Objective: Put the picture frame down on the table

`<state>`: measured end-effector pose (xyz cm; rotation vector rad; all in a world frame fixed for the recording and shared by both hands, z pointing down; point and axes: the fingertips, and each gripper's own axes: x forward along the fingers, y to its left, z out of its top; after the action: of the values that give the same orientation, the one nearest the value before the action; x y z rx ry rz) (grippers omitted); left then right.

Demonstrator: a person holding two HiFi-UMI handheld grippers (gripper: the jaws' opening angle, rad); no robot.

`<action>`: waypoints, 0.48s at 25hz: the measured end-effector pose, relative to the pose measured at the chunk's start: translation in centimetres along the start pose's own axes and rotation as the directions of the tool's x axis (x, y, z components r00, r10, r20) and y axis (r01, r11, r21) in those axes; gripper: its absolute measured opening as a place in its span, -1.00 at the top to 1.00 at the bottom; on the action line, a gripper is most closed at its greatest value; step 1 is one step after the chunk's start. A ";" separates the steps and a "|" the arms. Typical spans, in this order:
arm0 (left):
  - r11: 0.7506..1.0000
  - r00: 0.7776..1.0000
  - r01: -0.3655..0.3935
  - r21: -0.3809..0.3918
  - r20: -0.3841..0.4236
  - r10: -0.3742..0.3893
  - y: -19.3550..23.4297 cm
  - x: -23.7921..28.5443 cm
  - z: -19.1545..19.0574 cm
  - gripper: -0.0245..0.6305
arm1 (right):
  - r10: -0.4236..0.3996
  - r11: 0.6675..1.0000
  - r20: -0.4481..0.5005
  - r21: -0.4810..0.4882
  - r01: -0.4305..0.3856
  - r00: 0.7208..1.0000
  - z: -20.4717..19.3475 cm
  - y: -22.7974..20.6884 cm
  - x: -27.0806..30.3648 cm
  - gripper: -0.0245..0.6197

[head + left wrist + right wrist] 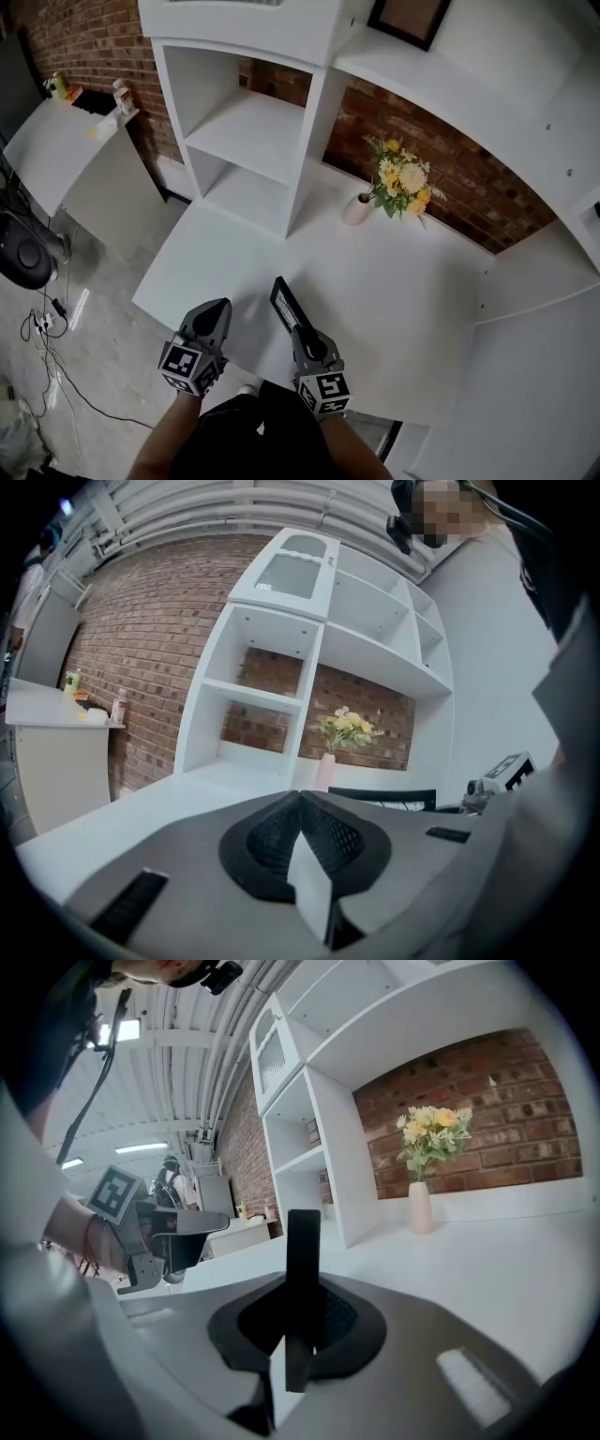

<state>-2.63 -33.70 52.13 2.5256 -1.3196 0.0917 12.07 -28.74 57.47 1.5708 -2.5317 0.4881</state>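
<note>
A thin black picture frame (284,305) stands on edge, pinched between the jaws of my right gripper (302,330), just above the near part of the white table (403,300). In the right gripper view the picture frame (303,1251) rises as a dark upright bar from the shut jaws. My left gripper (216,319) hovers beside it on the left, over the table's front edge, shut with nothing in it. From the left gripper view the frame (380,797) shows as a dark horizontal bar to the right.
A white vase (356,208) of yellow flowers (403,180) stands at the back against the brick wall. A white shelf unit (253,131) rises at the back left. Another dark frame (410,17) sits on the upper shelf. A white side counter (56,141) stands far left.
</note>
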 end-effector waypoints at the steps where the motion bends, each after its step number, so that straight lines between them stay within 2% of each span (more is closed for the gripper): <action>1: 1.000 1.000 -0.005 -0.003 -0.005 0.005 0.1 0.1 -0.2 0.94 | 0.004 1.000 -0.007 0.002 -0.004 1.000 -0.2 0.0 0.2 0.86; 12: 0.999 0.999 -0.043 -0.031 -0.007 0.043 1.3 1.5 -0.5 0.94 | 0.059 0.997 -0.100 -0.036 -0.062 0.993 -2.3 0.0 2.4 0.86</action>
<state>-2.80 -35.50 53.15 2.4703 -1.3626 0.0870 10.83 -30.05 60.26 1.4235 -2.5047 0.5073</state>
